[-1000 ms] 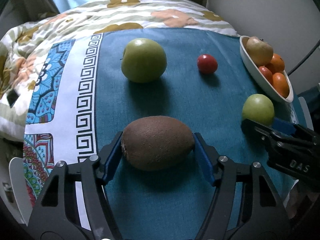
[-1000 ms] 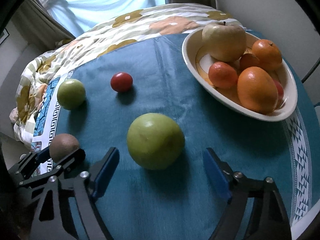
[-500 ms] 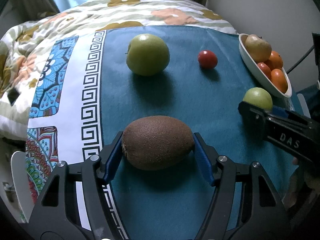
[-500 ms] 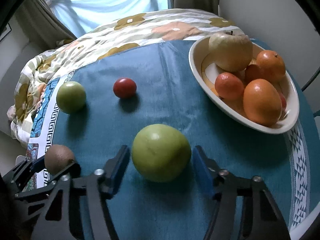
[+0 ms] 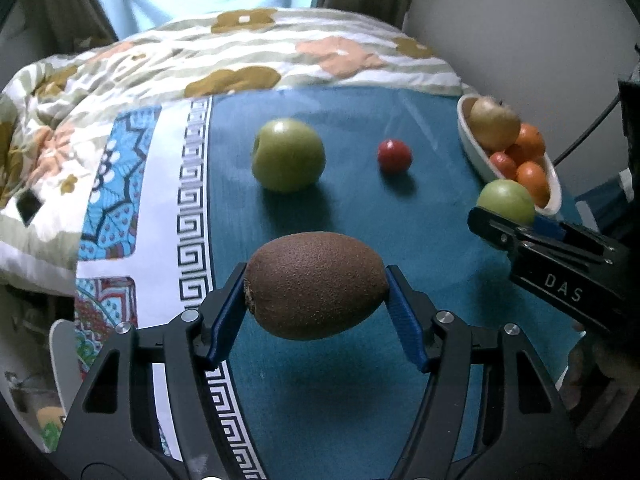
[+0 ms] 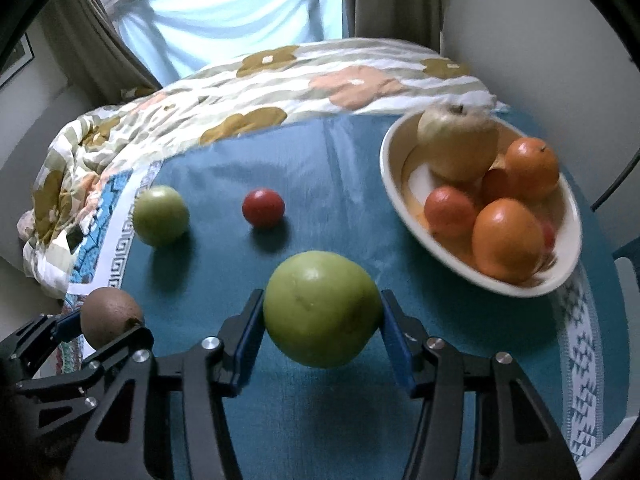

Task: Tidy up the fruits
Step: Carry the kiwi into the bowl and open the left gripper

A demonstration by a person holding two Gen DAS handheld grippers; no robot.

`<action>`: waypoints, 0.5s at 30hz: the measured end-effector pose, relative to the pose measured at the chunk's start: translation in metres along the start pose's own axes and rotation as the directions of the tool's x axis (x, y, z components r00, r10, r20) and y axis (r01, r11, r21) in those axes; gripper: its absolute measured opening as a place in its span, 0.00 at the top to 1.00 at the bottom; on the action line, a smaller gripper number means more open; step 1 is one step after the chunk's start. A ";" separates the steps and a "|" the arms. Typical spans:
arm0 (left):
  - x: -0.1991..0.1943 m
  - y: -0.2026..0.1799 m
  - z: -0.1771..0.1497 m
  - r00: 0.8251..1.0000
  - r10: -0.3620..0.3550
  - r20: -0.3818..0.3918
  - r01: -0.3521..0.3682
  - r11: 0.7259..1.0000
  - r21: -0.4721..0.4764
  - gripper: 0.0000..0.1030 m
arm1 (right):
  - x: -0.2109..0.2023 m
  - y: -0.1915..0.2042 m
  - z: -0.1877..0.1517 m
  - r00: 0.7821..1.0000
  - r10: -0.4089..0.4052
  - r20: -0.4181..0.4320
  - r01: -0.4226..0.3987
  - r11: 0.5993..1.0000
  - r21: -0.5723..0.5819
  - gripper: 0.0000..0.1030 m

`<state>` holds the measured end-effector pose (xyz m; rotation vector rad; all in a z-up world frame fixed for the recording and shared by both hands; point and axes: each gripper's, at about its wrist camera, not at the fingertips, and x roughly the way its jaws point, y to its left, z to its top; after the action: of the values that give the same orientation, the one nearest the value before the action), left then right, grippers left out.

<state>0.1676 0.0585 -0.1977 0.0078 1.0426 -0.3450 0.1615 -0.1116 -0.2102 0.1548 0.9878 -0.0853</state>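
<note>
My left gripper (image 5: 316, 300) is shut on a brown kiwi (image 5: 316, 285) and holds it above the teal cloth. My right gripper (image 6: 322, 322) is shut on a green apple (image 6: 322, 314), lifted off the cloth. That apple (image 5: 506, 200) and the right gripper's body show at the right of the left wrist view. The kiwi (image 6: 110, 316) shows at the left of the right wrist view. A second green apple (image 5: 288, 155) and a red tomato (image 5: 395, 155) lie on the cloth. A white bowl (image 6: 396, 184) holds oranges and a pale apple.
The teal cloth (image 5: 360, 220) has a white patterned border at the left. A floral quilt (image 5: 240, 56) lies beyond it. A wall and a dark cable (image 5: 584, 136) stand behind the bowl. A window with a pale blue curtain (image 6: 240, 16) is at the back.
Both grippers have risen with their fruit. The right gripper closed on the green apple and lifted it. The kiwi is now off the cloth.
</note>
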 end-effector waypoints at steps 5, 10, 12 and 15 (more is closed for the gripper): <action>-0.016 -0.014 0.017 0.999 -0.019 0.037 0.018 1.000 0.025 0.31 | -0.027 -0.011 0.008 0.999 0.009 0.036 -0.010 0.999 0.032 0.50; -0.033 -0.038 0.036 0.996 -0.035 0.081 0.030 0.998 0.056 0.31 | -0.055 -0.033 0.019 0.997 0.000 0.075 -0.003 0.999 0.035 0.50; -0.039 -0.051 0.045 0.994 -0.042 0.100 0.036 0.997 0.063 0.31 | -0.066 -0.045 0.023 0.996 -0.004 0.089 0.001 0.999 0.038 0.50; -0.045 -0.071 0.057 0.991 -0.048 0.125 0.040 0.997 0.064 0.31 | -0.078 -0.066 0.029 0.995 -0.002 0.104 -0.003 0.999 0.041 0.50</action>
<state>0.1753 -0.0058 -0.1193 0.0181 0.9078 -0.4128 0.1337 -0.1812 -0.1353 0.1867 0.8828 -0.1122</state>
